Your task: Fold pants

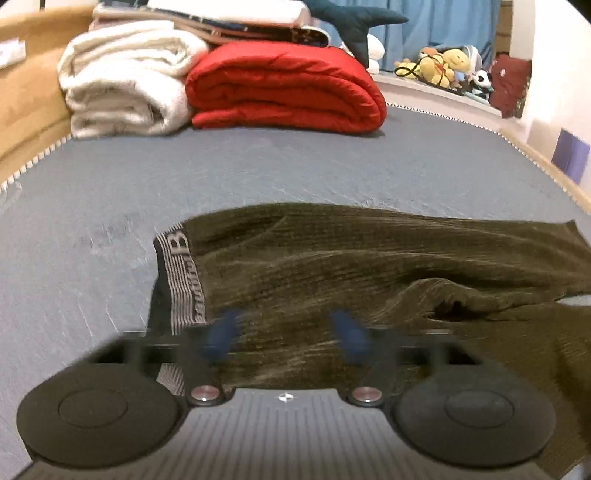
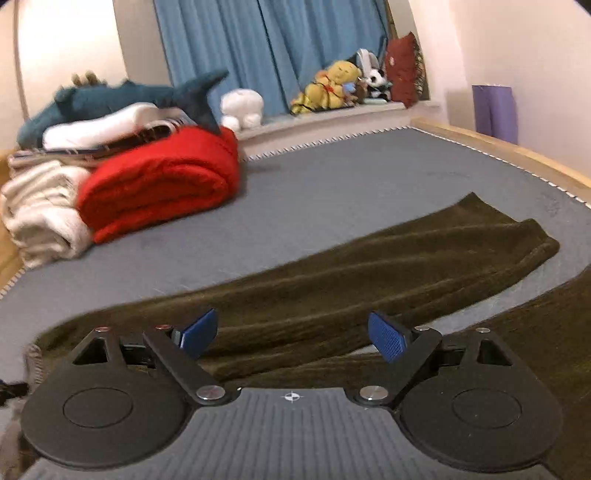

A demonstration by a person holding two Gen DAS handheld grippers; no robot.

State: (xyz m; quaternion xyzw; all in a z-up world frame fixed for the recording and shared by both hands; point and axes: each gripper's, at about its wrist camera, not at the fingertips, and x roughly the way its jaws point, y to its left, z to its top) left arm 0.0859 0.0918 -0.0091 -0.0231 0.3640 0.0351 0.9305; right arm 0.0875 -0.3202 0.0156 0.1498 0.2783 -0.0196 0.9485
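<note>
With the dark olive ribbed pants (image 1: 369,266) spread flat on the grey bed (image 1: 258,173), the blurred left gripper (image 1: 288,334), jaws apart over the striped waistband (image 1: 181,280), should clamp only there, while the right gripper (image 2: 291,334), jaws released, takes a leg.

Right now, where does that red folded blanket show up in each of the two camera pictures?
Left wrist view: red folded blanket at top centre, beside the cream blanket.
Right wrist view: red folded blanket at middle left, beside the cream blanket.
Shared landmark: the blue curtain behind.
</note>
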